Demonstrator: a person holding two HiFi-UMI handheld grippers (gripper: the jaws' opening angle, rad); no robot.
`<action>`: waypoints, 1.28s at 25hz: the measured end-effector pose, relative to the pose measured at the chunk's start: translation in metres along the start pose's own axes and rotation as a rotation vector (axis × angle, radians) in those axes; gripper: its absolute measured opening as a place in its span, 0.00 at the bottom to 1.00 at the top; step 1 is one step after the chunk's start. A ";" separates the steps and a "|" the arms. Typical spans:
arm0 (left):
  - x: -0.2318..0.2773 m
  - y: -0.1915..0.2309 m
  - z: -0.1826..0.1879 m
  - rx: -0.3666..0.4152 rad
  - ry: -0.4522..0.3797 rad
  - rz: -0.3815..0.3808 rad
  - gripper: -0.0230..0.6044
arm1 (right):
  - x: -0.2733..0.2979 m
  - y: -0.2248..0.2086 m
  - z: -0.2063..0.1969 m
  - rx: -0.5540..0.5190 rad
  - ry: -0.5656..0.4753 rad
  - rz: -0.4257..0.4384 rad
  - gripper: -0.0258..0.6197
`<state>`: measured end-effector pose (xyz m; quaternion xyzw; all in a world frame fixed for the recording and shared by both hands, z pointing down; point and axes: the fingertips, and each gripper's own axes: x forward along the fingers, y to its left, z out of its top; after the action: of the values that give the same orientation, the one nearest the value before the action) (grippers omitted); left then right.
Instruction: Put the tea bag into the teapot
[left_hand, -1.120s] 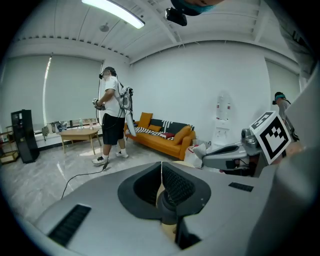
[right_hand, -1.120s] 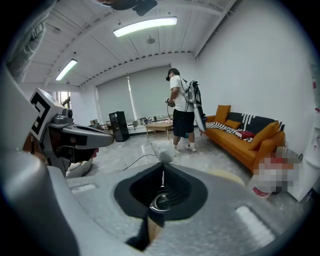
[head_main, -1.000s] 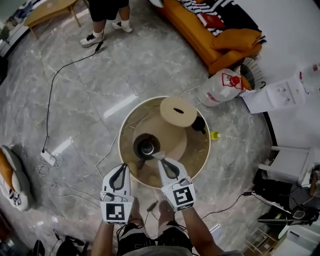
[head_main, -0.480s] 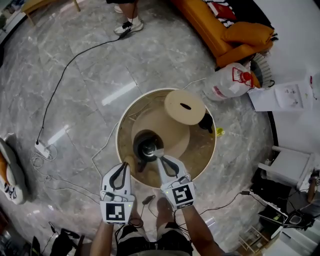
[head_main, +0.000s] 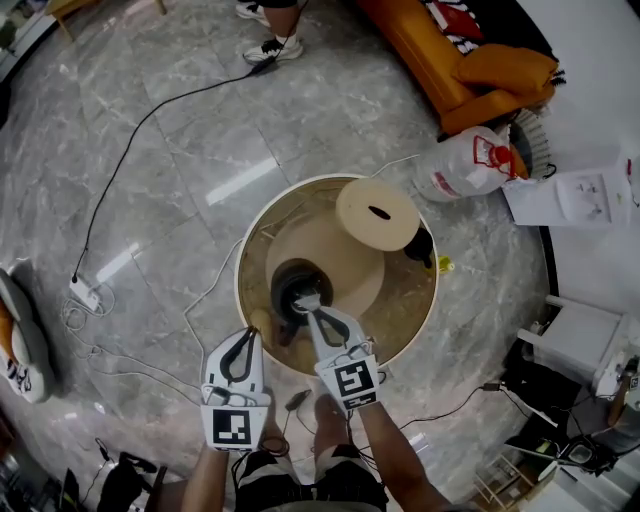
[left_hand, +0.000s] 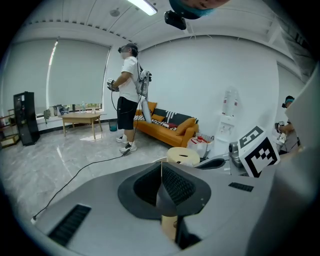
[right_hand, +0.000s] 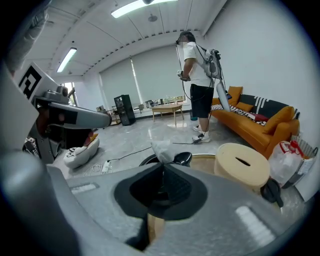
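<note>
A dark teapot (head_main: 284, 283) stands on the round wooden table (head_main: 400, 300), its open mouth facing up. My right gripper (head_main: 309, 310) is shut on a small white tea bag (head_main: 306, 299) and holds it just over the teapot's mouth. In the right gripper view the tea bag (right_hand: 162, 149) sticks up from the closed jaws, with the teapot (right_hand: 181, 158) right behind it. My left gripper (head_main: 239, 347) hangs at the table's near edge, left of the teapot, shut and empty. Its jaws meet with nothing between them in the left gripper view (left_hand: 161, 172).
A round beige stool-like block (head_main: 378, 212) with a slot and a black object (head_main: 419, 246) sit at the table's far right. A white plastic bag (head_main: 462, 165), an orange sofa (head_main: 440, 45), floor cables (head_main: 130, 140), a power strip (head_main: 84, 293) and a person's shoes (head_main: 270, 46) surround the table.
My right gripper has carried the tea bag left and forward, from beside the teapot to over its mouth. The left gripper has kept its place.
</note>
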<state>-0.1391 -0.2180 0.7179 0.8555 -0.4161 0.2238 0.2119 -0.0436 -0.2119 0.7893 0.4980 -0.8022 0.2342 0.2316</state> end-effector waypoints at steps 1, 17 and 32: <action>-0.001 0.000 0.000 -0.004 -0.001 0.000 0.07 | 0.002 0.000 -0.001 -0.001 0.001 0.001 0.05; -0.005 0.008 -0.004 -0.005 0.003 0.004 0.07 | 0.007 0.002 -0.011 0.011 -0.017 -0.008 0.18; -0.018 -0.002 0.016 0.016 -0.024 0.002 0.07 | -0.014 0.004 0.005 0.041 -0.053 -0.017 0.35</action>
<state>-0.1440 -0.2142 0.6944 0.8595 -0.4176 0.2169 0.1996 -0.0423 -0.2043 0.7763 0.5156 -0.7987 0.2353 0.2021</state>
